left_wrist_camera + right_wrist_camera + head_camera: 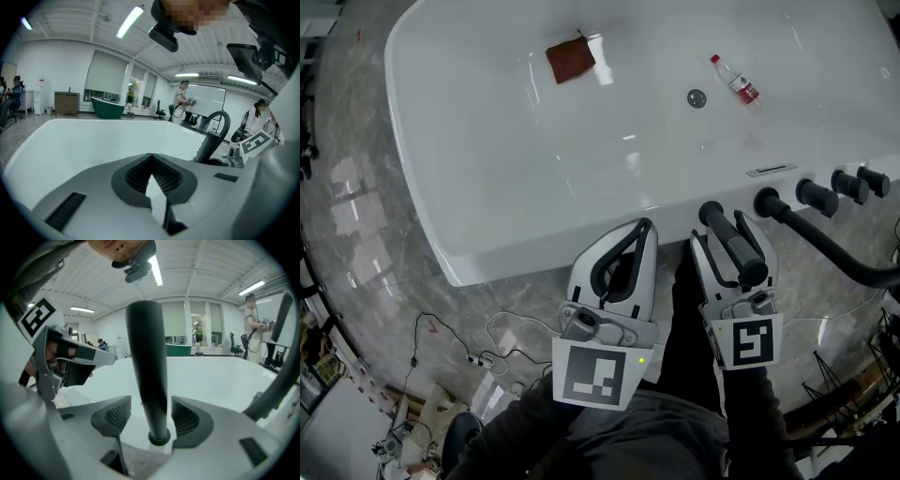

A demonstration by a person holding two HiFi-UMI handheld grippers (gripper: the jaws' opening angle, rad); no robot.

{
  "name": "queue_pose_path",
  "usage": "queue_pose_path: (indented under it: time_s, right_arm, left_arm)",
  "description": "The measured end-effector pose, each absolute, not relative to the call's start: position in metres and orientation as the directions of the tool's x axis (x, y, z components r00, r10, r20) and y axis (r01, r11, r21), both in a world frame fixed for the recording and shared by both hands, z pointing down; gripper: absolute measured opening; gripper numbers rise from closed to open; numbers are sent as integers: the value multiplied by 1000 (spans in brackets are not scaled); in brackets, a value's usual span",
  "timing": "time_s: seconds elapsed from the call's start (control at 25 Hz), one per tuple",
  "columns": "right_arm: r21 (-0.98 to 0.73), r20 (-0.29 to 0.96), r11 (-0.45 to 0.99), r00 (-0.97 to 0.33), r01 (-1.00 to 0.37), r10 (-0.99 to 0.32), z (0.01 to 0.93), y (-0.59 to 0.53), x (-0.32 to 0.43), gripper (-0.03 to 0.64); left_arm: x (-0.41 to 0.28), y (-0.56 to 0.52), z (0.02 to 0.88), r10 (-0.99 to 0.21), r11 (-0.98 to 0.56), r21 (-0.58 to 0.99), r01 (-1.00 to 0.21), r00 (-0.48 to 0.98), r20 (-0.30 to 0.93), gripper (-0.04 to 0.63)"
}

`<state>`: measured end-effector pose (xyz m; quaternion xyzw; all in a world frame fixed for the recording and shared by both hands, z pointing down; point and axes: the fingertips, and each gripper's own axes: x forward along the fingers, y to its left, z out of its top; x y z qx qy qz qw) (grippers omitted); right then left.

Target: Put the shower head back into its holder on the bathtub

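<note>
Head view: white bathtub [534, 262] across the upper frame, both tools at lower centre, aimed at its near rim
Shower head: black stick [733, 242], upright on the rim just right of centre; in right gripper view [150, 371] foot set in the round collar of the holder [159, 437]; judged seated, task all but done
Right hand-held gripper: [727, 234] released, jaws wide on either side of the shower head, clear gap at both pads in its own view [151, 401]; nothing grasped, weight apparently borne by the holder and not by the pads
Left hand-held gripper: [647, 225] clenched on nothing, tips meeting in its own view [152, 155]; just left of the other, off the handle, probably parked aside as a one-handed job
Hose: black [834, 253], from a fitting beside the holder toward the right edge, outside the tub; no visible pull on the handle
Taps: black knobs [816, 197] in a row along the rim, right of the holder
Inside tub: brown cloth [570, 61] at upper centre, bottle [739, 82] and drain [697, 97] at upper right, well apart from the holder, no part in this
Next, as a judgement: straight pull-back toward the lower edge, jaws wide
Risk: brushing the handle on the way out, tilting it in its collar
</note>
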<state>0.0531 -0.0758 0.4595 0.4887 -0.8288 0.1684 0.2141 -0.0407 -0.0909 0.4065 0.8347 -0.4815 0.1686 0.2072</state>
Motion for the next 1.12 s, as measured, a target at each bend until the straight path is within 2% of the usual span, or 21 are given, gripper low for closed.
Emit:
queue_pose_path:
  time_s: [0.2,1.12]
  right_arm:
    - [-37,517,450,-403,-892,-755,458,-78,58,256]
    - [-67,510,461,-428,-885,-746,456,-78,53,247]
  left_arm:
    - [-35,-91,410,-729,-463,180,-868,488,479,3]
    - [-31,-92,417,-718,-496,157,-854,506,478,3]
